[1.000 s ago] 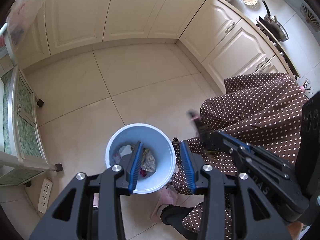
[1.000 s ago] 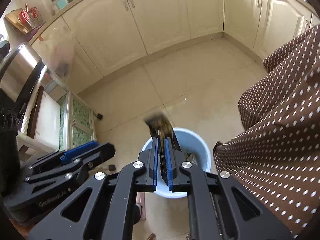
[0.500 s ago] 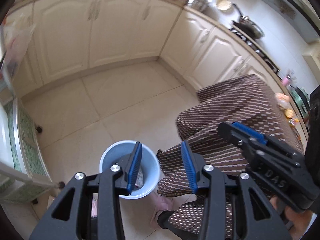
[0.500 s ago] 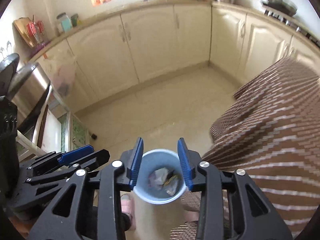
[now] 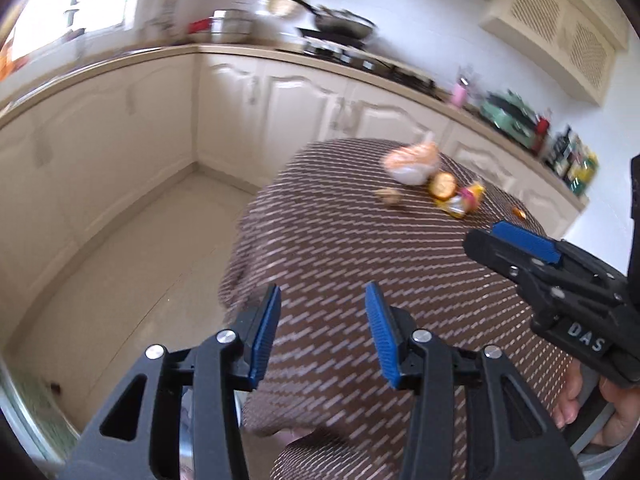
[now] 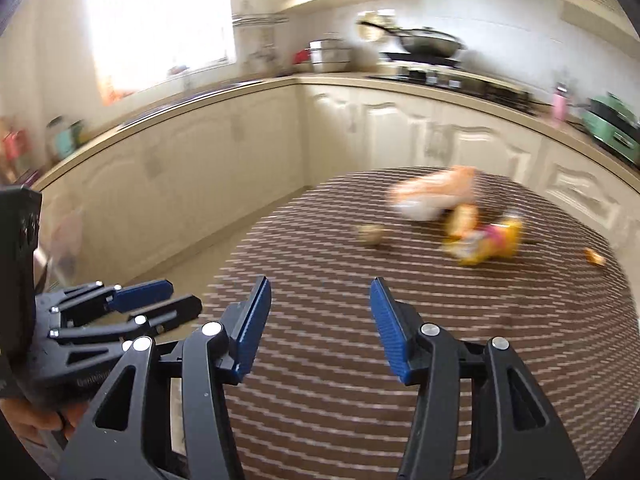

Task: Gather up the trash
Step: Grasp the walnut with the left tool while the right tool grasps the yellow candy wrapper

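Note:
Trash lies at the far side of a round table with a brown dotted cloth (image 5: 344, 248): an orange-and-white bag (image 5: 412, 162), a small crumpled ball (image 5: 390, 196), a yellow-pink wrapper (image 5: 464, 200) and a small orange scrap (image 5: 520, 212). The same bag (image 6: 436, 194), ball (image 6: 372, 234), wrapper (image 6: 488, 242) and scrap (image 6: 594, 257) show blurred in the right wrist view. My left gripper (image 5: 322, 334) is open and empty over the table's near edge. My right gripper (image 6: 320, 324) is open and empty, beside it (image 5: 516, 240).
Cream cabinets (image 5: 280, 104) and a countertop run around the room, with a stove and pan (image 5: 340, 32) and jars at the back. Tiled floor (image 5: 132, 264) lies left of the table. The bin is out of view.
Both grippers swung up from the blue bin on the floor to face the tabletop. The right gripper let go of its dark wrapper over the bin and now stands open.

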`<control>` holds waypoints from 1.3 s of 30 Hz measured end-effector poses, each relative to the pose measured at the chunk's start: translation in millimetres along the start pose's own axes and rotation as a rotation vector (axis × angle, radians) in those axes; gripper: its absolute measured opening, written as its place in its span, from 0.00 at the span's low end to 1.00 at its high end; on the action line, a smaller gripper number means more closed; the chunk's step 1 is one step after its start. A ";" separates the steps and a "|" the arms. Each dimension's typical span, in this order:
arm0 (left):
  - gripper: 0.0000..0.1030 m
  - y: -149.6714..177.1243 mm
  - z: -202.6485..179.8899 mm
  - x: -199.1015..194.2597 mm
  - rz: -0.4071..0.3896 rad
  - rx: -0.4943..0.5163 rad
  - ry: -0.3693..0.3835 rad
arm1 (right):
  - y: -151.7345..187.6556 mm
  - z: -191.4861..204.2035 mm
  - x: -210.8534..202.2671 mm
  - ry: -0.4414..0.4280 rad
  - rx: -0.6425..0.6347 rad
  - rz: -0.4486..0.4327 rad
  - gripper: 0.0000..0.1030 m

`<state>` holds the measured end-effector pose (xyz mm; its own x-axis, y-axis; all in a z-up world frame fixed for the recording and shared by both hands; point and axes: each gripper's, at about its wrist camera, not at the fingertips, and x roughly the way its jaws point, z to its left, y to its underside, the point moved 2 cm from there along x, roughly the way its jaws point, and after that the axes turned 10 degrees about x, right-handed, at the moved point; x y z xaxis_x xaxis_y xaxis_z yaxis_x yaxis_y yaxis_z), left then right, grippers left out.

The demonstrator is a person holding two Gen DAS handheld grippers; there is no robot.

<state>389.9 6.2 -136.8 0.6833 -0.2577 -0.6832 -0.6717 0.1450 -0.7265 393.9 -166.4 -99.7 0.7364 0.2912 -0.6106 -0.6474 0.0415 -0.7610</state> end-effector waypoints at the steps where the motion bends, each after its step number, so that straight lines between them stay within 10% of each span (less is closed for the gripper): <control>1: 0.42 -10.2 -12.9 9.7 0.012 0.035 0.010 | -0.9 -10.5 -1.7 0.018 0.011 -0.003 0.51; 13: 0.42 -75.2 -65.2 122.4 0.121 0.135 -0.009 | -22.0 -126.6 37.7 0.174 0.139 0.059 0.57; 29: 0.21 -91.2 -44.1 153.5 0.090 0.025 0.001 | -48.7 -127.8 91.8 0.196 0.249 0.128 0.72; 33: 0.21 -87.8 -43.9 142.5 0.074 0.033 0.007 | -47.9 -126.5 104.3 0.234 0.230 0.151 0.44; 39: 0.21 -76.7 -42.5 114.3 0.031 0.004 0.043 | -40.6 -124.8 82.4 0.215 0.214 0.132 0.32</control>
<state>507.3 -74.9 -156.0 0.6489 -0.2940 -0.7018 -0.6913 0.1574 -0.7052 505.4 -263.4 -146.5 0.6533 0.1001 -0.7504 -0.7498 0.2230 -0.6230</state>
